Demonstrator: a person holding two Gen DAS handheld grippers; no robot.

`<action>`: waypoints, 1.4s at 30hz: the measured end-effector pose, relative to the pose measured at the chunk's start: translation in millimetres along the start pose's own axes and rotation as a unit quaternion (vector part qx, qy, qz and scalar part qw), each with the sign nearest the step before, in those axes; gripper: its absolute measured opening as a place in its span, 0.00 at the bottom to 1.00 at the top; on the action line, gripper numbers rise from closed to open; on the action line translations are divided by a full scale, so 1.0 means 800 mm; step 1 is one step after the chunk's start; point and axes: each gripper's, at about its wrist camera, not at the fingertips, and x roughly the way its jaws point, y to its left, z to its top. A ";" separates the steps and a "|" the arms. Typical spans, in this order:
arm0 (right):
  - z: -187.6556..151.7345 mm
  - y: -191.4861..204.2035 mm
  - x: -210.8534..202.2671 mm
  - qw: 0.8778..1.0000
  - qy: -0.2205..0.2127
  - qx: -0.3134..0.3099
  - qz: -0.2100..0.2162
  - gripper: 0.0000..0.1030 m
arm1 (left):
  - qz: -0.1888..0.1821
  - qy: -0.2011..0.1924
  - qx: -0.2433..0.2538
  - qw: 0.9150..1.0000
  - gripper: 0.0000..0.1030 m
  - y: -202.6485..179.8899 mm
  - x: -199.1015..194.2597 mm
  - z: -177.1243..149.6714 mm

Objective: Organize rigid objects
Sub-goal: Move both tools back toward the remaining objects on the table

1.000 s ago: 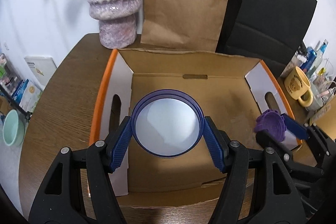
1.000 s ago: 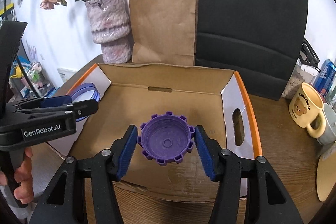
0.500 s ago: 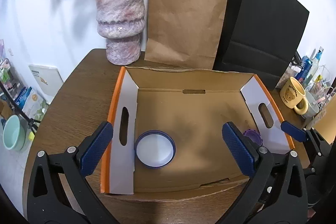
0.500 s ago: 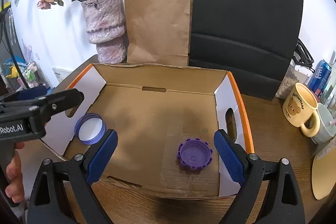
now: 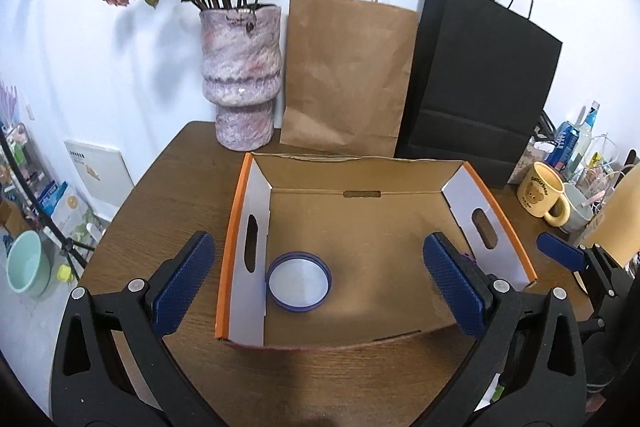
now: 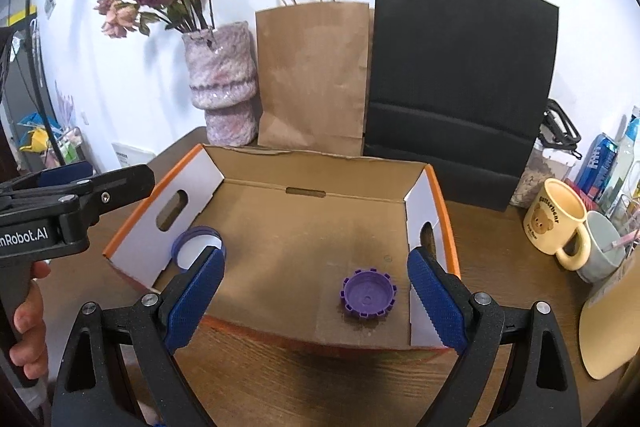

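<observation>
An open cardboard box [image 5: 236, 227] with orange edges stands on the wooden table. A blue-rimmed round lid [image 5: 299, 281] lies flat on the box floor by the left wall, also in the right wrist view as the lid [image 6: 196, 237], partly behind a finger. A purple notched cap [image 6: 368, 297] lies on the floor near the right wall; only a sliver of the cap [image 5: 469, 257] shows in the left wrist view. My left gripper [image 5: 317, 242] hangs open above the box's front, holding nothing. My right gripper [image 6: 315, 255] is open too, above and apart from the cap.
Behind the box stand a mottled vase [image 5: 240, 75] with dried flowers, a brown paper bag [image 5: 344, 75] and a black paper bag [image 5: 480, 87]. A yellow bear mug [image 6: 556, 223], a grey cup [image 6: 602, 251] and cans sit at the right. A hand [image 6: 28, 311] grips the left tool.
Both grippers opened and let go: the blue lid and the purple cap now lie on the box floor. Both grippers pulled back and upward from the box.
</observation>
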 end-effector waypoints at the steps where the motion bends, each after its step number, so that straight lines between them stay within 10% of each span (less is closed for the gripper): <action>1: -0.001 0.000 -0.005 1.000 -0.003 0.000 -0.001 0.93 | -0.001 -0.002 0.000 1.000 1.00 0.000 -0.004 -0.002; 42: -0.153 0.036 -0.178 0.999 -0.029 -0.014 0.001 0.93 | -0.016 -0.059 0.023 0.998 1.00 0.004 -0.181 -0.151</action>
